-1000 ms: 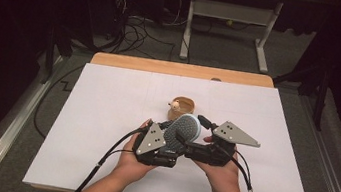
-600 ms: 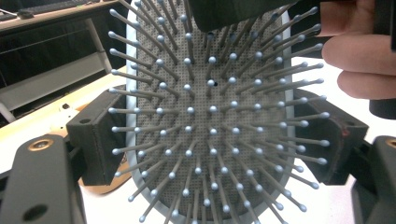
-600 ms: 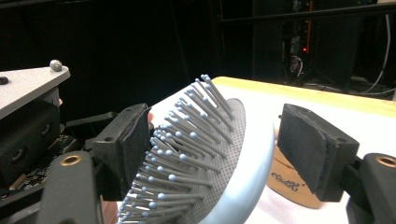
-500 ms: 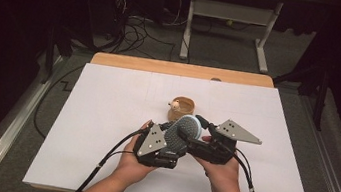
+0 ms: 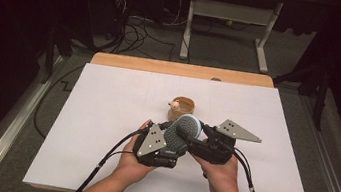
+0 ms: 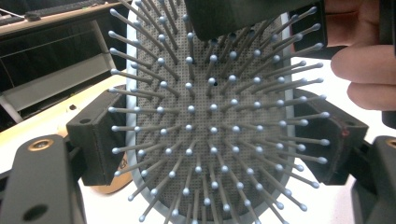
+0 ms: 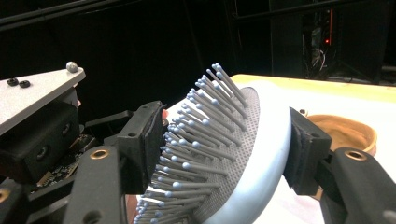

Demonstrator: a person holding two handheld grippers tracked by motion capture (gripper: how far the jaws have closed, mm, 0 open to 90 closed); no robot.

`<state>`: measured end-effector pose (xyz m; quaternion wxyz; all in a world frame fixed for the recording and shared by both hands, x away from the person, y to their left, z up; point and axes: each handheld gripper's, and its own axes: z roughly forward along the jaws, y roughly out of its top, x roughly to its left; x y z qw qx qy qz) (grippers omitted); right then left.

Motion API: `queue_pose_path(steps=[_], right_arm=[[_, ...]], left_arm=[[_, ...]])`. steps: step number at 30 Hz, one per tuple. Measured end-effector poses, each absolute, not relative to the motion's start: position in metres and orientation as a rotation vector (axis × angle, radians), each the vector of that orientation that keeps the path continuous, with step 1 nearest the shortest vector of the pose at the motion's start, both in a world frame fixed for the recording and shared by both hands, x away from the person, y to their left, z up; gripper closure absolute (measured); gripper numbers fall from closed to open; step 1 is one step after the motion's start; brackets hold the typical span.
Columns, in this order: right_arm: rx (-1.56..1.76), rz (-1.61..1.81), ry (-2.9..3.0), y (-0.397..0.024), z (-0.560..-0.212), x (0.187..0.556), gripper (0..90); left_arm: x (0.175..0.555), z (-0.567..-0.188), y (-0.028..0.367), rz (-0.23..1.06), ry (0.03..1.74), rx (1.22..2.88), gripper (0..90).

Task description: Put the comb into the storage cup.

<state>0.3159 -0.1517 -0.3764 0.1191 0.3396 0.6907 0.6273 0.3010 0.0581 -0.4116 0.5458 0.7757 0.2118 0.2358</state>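
the jaws of the left gripper (image 5: 171, 137) and of the right gripper (image 5: 188, 138) are both clamped on the hairbrush (image 5: 183, 130), which is held above the white table (image 5: 105, 117). a wooden bowl (image 5: 181, 106) is seen just beyond it.

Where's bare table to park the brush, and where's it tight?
Free: the white sheet left of the left claw, the strip right of the right claw, and the far band behind the wooden bowl. Tight: centre, where both claws clamp the brush just in front of the bowl.
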Motion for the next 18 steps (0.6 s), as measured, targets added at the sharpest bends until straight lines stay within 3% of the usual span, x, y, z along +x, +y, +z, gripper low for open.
queue_pose_path(steps=[18], right_arm=[[1.06, 1.869, 2.023, -0.1544, -0.3756, 0.3185, 47.8]], left_arm=[[0.3009, -0.412, 0.0578, 0.567, 0.504, 1.845, 19.9]])
